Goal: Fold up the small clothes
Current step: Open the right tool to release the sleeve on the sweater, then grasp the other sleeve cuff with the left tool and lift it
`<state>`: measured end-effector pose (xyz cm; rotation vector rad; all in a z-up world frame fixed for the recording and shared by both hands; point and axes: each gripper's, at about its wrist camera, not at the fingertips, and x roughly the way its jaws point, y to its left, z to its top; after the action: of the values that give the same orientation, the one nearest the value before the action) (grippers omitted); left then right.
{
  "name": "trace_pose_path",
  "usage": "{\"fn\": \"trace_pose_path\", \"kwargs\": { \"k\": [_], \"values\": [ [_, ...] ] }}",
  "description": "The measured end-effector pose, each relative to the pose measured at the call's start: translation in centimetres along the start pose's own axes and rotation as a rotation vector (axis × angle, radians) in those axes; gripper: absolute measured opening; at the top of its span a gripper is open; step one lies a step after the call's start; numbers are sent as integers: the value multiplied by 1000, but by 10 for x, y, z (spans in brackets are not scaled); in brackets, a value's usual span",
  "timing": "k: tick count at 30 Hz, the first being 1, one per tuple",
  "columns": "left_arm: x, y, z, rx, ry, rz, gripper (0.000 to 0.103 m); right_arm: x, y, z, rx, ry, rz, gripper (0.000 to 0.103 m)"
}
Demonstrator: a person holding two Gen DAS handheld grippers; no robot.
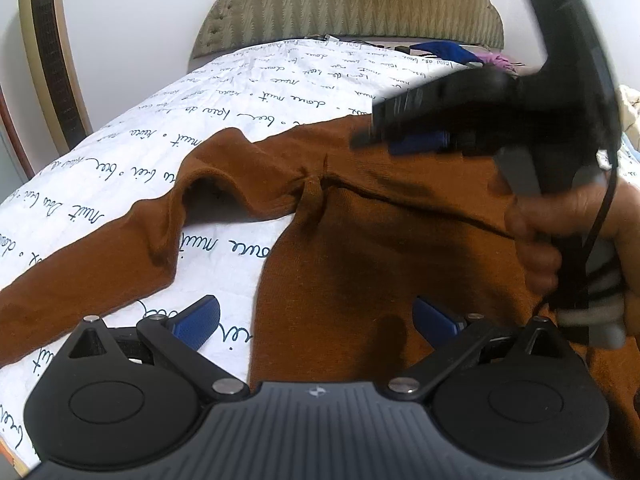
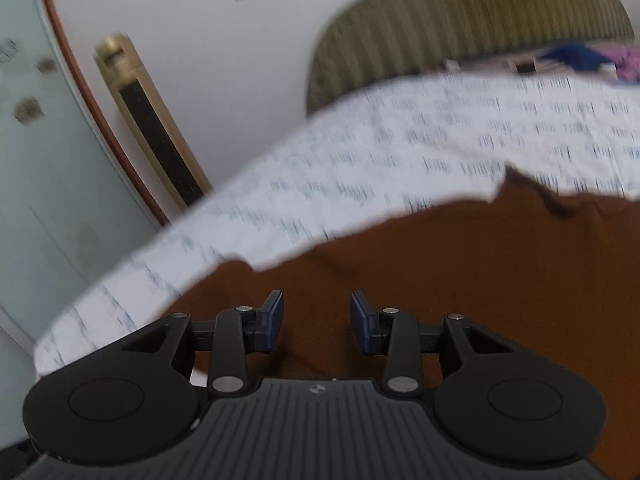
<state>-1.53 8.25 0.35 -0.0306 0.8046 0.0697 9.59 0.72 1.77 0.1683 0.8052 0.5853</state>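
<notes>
A brown long-sleeved top (image 1: pixel 360 224) lies spread on a white bed cover with script print (image 1: pixel 248 96). One sleeve (image 1: pixel 100 248) stretches out to the left. My left gripper (image 1: pixel 316 316) is open and empty, low over the top's left side edge. My right gripper (image 1: pixel 372 136), blurred in the left wrist view, hovers over the top's upper right part, held by a hand (image 1: pixel 560 232). In the right wrist view the right gripper (image 2: pixel 316 316) is open and empty above the brown top (image 2: pixel 460 280). That view is blurred.
A padded olive headboard (image 1: pixel 352 4) stands at the far end of the bed. Blue and purple clothes (image 1: pixel 460 54) lie near it. A gold tower fan (image 1: pixel 48 60) stands left of the bed beside a door frame (image 2: pixel 80 92).
</notes>
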Motion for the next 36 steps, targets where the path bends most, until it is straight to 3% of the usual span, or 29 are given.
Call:
{"fn": "trace_pose_path", "kwargs": {
  "k": [2, 4, 8, 17, 36],
  "values": [
    [-1, 0, 1, -2, 2, 5, 103, 8, 2, -8, -21, 46, -59, 40],
    [-2, 1, 1, -7, 2, 10, 103, 3, 4, -13, -30, 30, -70, 40],
    [-2, 2, 3, -19, 14, 23, 103, -18, 3, -15, -26, -23, -43, 59],
    [-1, 2, 5, -56, 42, 14, 103, -41, -2, -27, -27, -54, -57, 60],
    [-26, 13, 5, -90, -2, 66, 103, -49, 9, -43, -28, -48, -41, 63]
  ]
}}
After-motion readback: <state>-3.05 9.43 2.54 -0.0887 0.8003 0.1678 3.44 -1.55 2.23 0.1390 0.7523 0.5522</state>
